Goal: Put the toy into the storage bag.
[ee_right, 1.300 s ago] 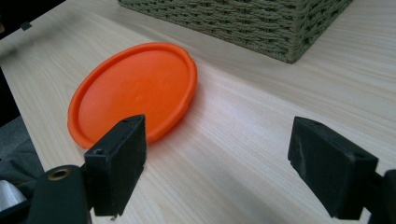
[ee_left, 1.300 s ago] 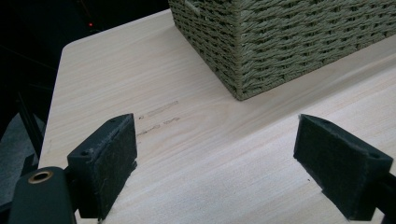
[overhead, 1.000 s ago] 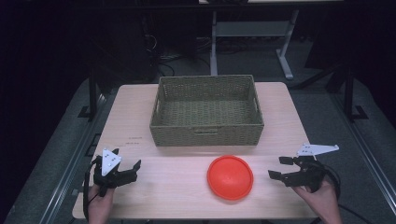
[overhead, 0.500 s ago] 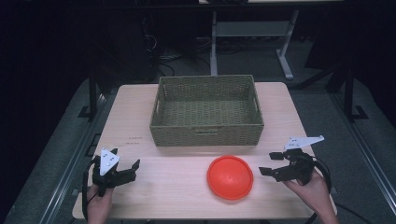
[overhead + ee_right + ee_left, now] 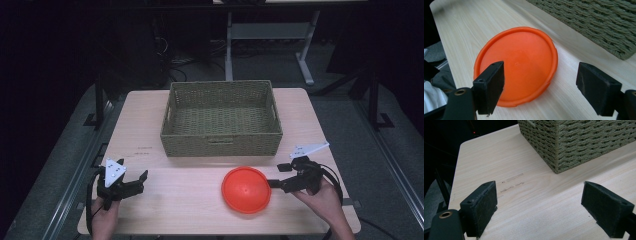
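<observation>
An orange round dish (image 5: 246, 190) lies upside down on the wooden table (image 5: 175, 212), in front of a woven basket (image 5: 221, 119). My right gripper (image 5: 276, 176) is open just right of the dish, its lower jaw near the rim. In the right gripper view the dish (image 5: 516, 62) sits partly between and beyond the open jaws of the right gripper (image 5: 546, 87), with nothing gripped. My left gripper (image 5: 141, 182) rests open near the table's front left, holding nothing. In the left gripper view, the left gripper (image 5: 544, 207) faces bare tabletop, with the basket's corner (image 5: 579, 140) ahead.
The basket looks empty and spans the middle of the table's far half. Bare wood lies between the two grippers and left of the dish. Faint marks (image 5: 511, 182) show on the wood. Dark floor and metal stands (image 5: 305, 45) surround the table.
My right gripper has moved left and slightly forward to the dish's right rim. The left gripper and the dish have stayed put.
</observation>
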{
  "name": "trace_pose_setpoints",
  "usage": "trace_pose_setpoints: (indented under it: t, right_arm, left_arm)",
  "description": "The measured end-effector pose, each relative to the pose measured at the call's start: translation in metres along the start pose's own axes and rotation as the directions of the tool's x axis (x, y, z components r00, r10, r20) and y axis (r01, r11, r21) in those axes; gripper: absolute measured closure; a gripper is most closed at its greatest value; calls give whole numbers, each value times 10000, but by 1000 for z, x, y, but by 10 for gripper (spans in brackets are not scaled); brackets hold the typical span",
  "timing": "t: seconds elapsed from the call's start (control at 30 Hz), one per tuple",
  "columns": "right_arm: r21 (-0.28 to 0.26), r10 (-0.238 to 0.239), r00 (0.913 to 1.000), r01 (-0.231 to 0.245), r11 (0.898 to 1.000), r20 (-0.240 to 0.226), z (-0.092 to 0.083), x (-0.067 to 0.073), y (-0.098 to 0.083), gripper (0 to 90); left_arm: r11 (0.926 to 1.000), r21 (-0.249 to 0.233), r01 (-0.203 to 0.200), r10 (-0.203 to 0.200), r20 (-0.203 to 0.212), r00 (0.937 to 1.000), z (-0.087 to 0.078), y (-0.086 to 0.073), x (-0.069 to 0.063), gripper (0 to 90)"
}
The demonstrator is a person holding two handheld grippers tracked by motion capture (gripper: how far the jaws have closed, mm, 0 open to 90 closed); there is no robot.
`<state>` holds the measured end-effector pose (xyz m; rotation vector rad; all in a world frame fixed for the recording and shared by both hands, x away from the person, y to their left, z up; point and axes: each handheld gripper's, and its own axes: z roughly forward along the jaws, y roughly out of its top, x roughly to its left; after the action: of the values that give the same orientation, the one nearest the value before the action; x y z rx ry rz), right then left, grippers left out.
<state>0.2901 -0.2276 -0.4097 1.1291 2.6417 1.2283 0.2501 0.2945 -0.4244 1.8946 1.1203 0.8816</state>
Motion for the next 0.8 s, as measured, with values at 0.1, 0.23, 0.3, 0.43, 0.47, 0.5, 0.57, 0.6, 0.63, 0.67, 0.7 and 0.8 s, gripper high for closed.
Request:
trace_pose_setpoints:
  t: [0.1, 0.23, 0.3, 0.43, 0.47, 0.5, 0.57, 0.6, 0.63, 0.67, 0.7, 0.8]
  right_arm:
    - [166, -60, 9999, 57, 9998, 142, 6, 1, 3, 235]
    - [373, -106, 9994, 93, 9993, 331, 13, 0, 3, 276]
    - [275, -72, 9994, 63, 9996, 345, 16, -1, 1, 280]
    - [189, 129, 9991, -137, 9997, 408, 23, -3, -2, 295]
    - [220, 309, 9989, -317, 9993, 364, 28, -4, -4, 306]
    - [305, 323, 9987, -335, 9990, 389, 30, -5, -6, 312]
    - [517, 391, 9986, -409, 9978, 369, 34, -5, -8, 335]
    - [465, 354, 9986, -373, 9982, 392, 35, -5, -10, 356]
    - [446, 349, 9986, -366, 9983, 388, 37, -5, -11, 371]
    - [454, 343, 9987, -360, 9983, 386, 38, -5, -13, 387]
    - [454, 343, 9987, -360, 9983, 386, 38, -5, -13, 387]
    - [562, 385, 9974, -419, 9975, 602, 41, -4, -14, 417]
  left_arm:
    - [10000, 0, 26, -26, 0, 10000, 1, 0, -1, 128]
    - [10000, 47, -62, 61, 32, 10000, 1, 0, -2, 128]
    - [10000, 43, -62, 62, 17, 10000, 1, 0, -2, 128]
    - [10000, 24, -48, 48, 13, 10000, 1, 0, -1, 128]
    - [10000, 41, -53, 53, 11, 10000, 2, 0, -2, 128]
    - [10000, 46, -51, 51, 24, 10000, 2, 0, -2, 128]
    - [10000, 50, -49, 49, 27, 10000, 2, 0, -2, 129]
    - [10000, 48, -51, 50, 26, 10000, 2, 0, -2, 128]
    - [10000, 30, -33, 33, 33, 10000, 2, 0, -2, 128]
    - [10000, 30, -39, 39, 37, 10000, 2, 0, -2, 129]
    - [10000, 30, -39, 39, 37, 10000, 2, 0, -2, 128]
    - [9999, 54, -139, 138, 67, 9999, 2, 1, -3, 128]
